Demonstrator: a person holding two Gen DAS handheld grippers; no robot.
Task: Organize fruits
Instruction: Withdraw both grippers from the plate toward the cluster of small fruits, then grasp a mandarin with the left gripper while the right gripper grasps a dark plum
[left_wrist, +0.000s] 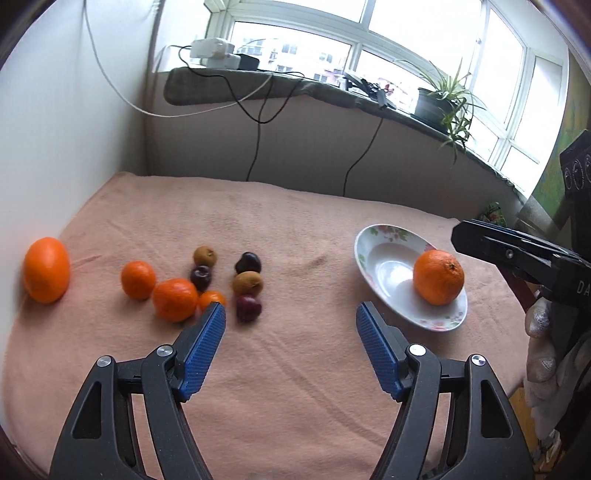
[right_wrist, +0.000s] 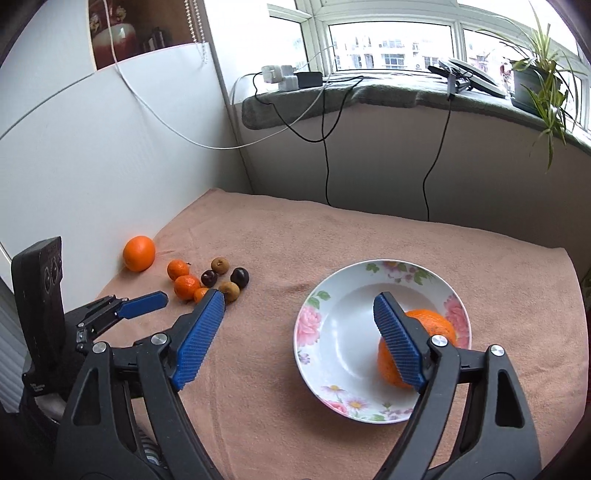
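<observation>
A floral plate on the pink cloth holds one orange. A big orange lies at the far left. Near it sits a cluster of small oranges, dark plums and brown fruits. My left gripper is open and empty, above the cloth between cluster and plate. My right gripper is open and empty over the plate's left part, its right finger in front of the orange.
The pink cloth covers the table, with a white wall on the left. A windowsill behind holds chargers, cables and a potted plant. The right gripper shows in the left wrist view, above the plate's right side.
</observation>
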